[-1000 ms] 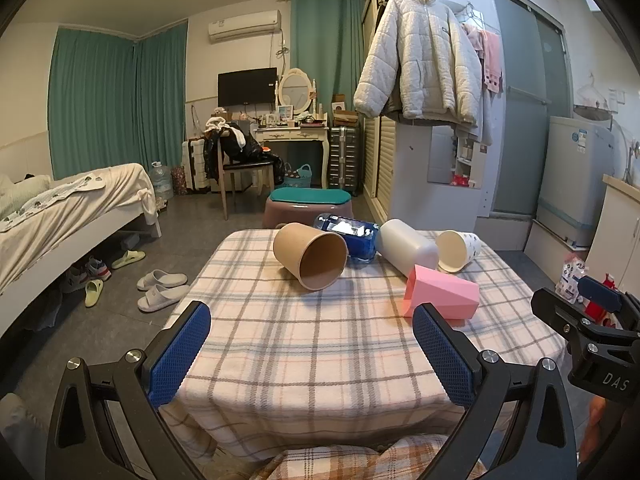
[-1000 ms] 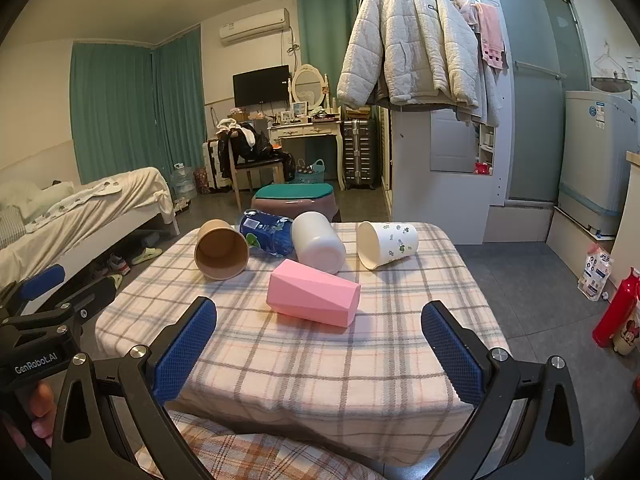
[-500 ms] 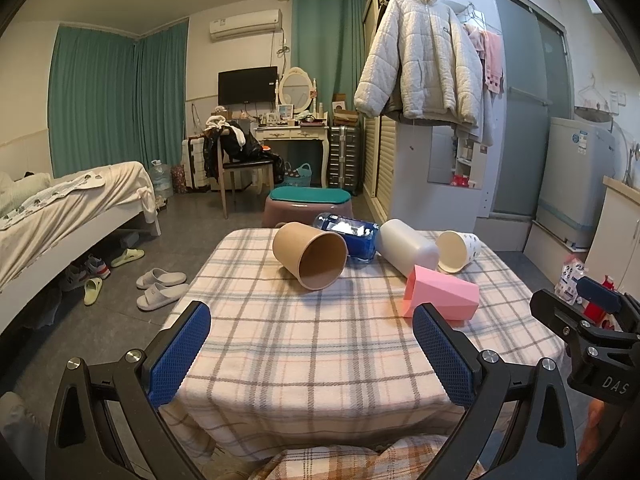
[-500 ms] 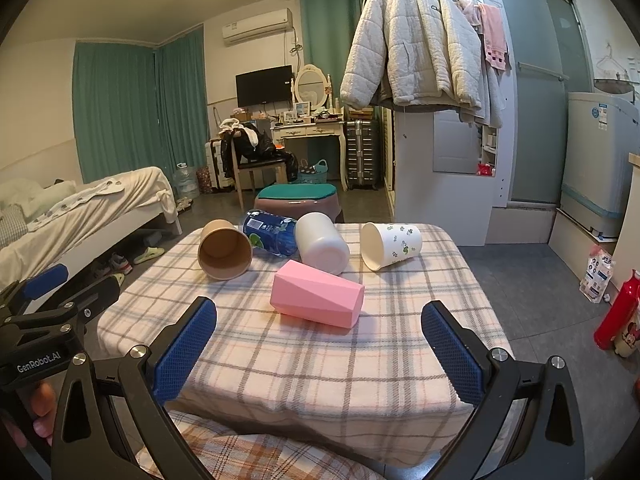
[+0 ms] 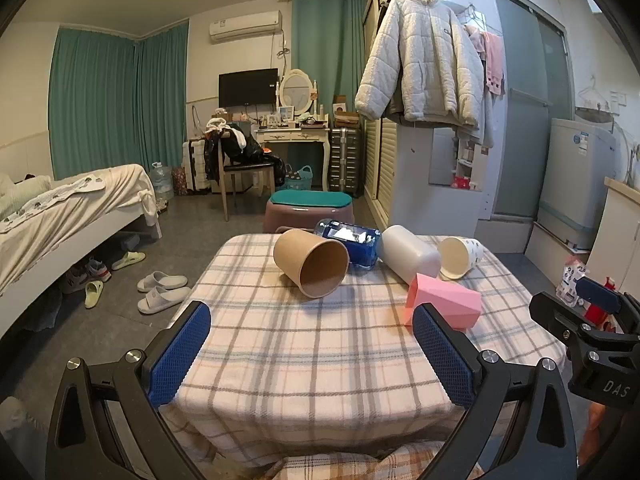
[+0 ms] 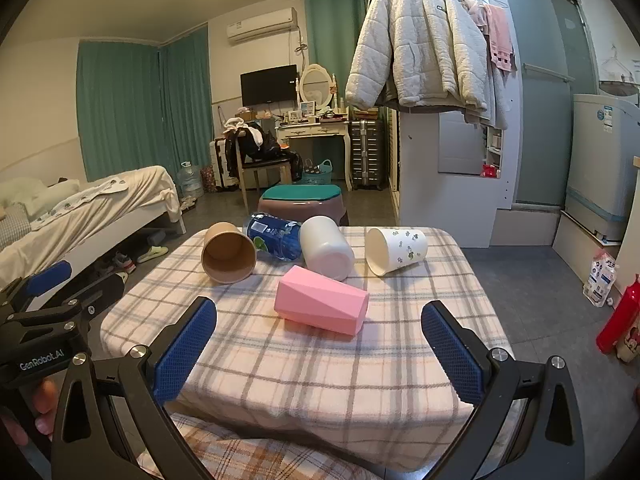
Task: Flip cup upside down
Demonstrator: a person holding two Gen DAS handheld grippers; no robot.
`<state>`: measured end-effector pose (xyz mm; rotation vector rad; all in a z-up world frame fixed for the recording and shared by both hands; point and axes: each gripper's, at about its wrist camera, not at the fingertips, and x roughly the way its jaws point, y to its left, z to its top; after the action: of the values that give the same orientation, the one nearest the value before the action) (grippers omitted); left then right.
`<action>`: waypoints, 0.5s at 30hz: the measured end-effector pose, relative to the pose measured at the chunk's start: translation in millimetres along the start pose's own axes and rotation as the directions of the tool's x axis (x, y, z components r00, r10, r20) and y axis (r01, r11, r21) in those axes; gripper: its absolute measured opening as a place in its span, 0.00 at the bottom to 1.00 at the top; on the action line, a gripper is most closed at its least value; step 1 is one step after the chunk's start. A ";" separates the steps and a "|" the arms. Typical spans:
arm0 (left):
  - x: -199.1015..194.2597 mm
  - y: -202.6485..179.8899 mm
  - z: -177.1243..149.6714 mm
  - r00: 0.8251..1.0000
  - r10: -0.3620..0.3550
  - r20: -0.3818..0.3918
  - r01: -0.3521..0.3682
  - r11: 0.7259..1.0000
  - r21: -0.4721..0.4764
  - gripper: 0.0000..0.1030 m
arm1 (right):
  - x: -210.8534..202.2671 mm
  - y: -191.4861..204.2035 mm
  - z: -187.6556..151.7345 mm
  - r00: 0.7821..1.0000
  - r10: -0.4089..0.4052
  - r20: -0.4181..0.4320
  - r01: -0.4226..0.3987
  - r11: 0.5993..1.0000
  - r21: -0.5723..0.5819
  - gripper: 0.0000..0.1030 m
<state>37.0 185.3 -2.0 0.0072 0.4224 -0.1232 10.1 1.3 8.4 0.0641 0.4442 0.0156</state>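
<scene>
The left gripper [image 5: 312,354] had its two blue-padded fingers [image 5: 180,354] spread wide with nothing between them, held over the near edge of the small table covered in a pink, grey and white plaid cloth [image 5: 320,360]. The right gripper [image 6: 320,350] was likewise splayed apart and empty, its textured blue pads [image 6: 452,354] framing the same table's near edge [image 6: 320,372]. Each gripper appeared at the margin of the other's view, the right one at the far right edge of the left wrist view and the left one at the left edge of the right wrist view.

Beyond the fingers, five containers lay on their sides on the cloth. Nearest was a pink faceted plastic cup [image 6: 322,300], its closed base pointing right in the right wrist view. Farther back on the left lay a brown paper cup [image 5: 310,262] with its open mouth turned toward the near side. Just behind it rested a blue labelled bottle [image 6: 276,234], apparently plastic, though the label was too small to read. To the right of that lay a plain white plastic cup [image 6: 326,248], base toward the camera, and farther right a white cup printed with small dark paw marks [image 6: 396,250].

Past the table stood a brownish stool with a teal cushion [image 5: 310,210], and a white quilted jacket [image 5: 420,68] hung high at the right.
</scene>
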 end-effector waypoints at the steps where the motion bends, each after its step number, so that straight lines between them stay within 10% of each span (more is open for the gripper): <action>1: 1.1 0.3 -0.1 1.000 -0.003 -0.001 0.003 1.000 -0.002 1.00 | 0.9 -0.4 1.3 1.000 0.002 -0.001 -0.002 1.000 0.000 1.00; 15: 57.2 8.0 36.6 0.998 0.019 -0.053 -0.020 1.000 -0.018 1.00 | 63.5 -11.5 37.1 0.997 0.023 -0.073 -0.024 1.000 -0.007 1.00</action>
<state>104.7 185.3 7.7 -0.0039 0.4758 -0.1001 83.4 -10.5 13.8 0.0613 0.5160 0.0431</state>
